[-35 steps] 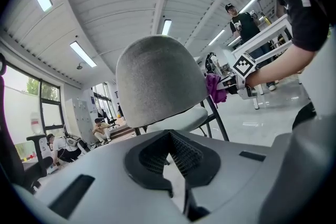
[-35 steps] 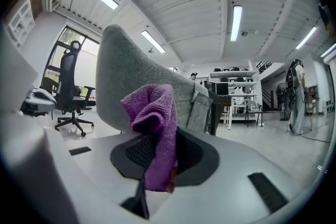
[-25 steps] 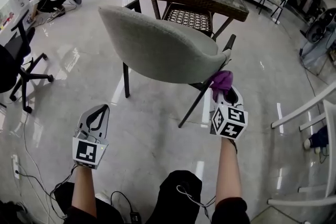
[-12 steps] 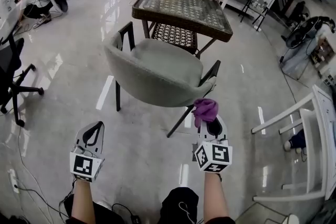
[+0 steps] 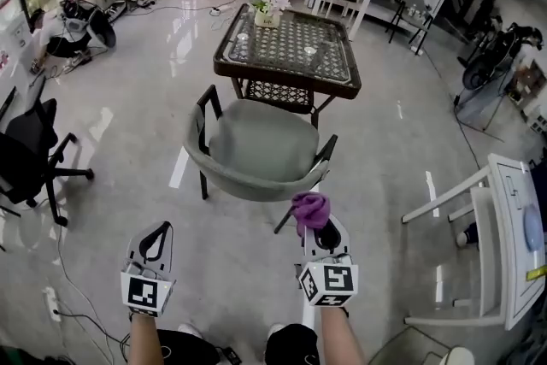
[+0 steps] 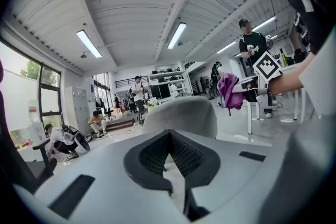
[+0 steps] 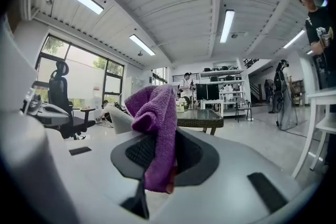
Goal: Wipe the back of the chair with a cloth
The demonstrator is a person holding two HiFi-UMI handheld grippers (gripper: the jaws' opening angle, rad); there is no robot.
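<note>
- Glossy pale stone floor (image 5: pixel 128 150): carries all the furniture.
- Dark wicker table with a glass top (image 5: pixel 286 55): stands just behind the chair, with a small pot of white flowers (image 5: pixel 268 11) at its far left corner.
- Grey upholstered tub chair on a black frame (image 5: pixel 261 151): its seat faces the table and its curved back is turned towards the person.
- Black office chair (image 5: pixel 30 154): stands well apart, at the left.
- Left gripper (image 5: pixel 158 231): held low, short of the chair, with its jaws together on nothing.
- Right gripper (image 5: pixel 318 228): points at the right end of the chair's back, with its jaws clamped on the cloth.
- Purple terry cloth (image 5: pixel 310 208): bunched and standing up out of the right gripper's jaws, near the chair's back and seemingly clear of it.
</note>
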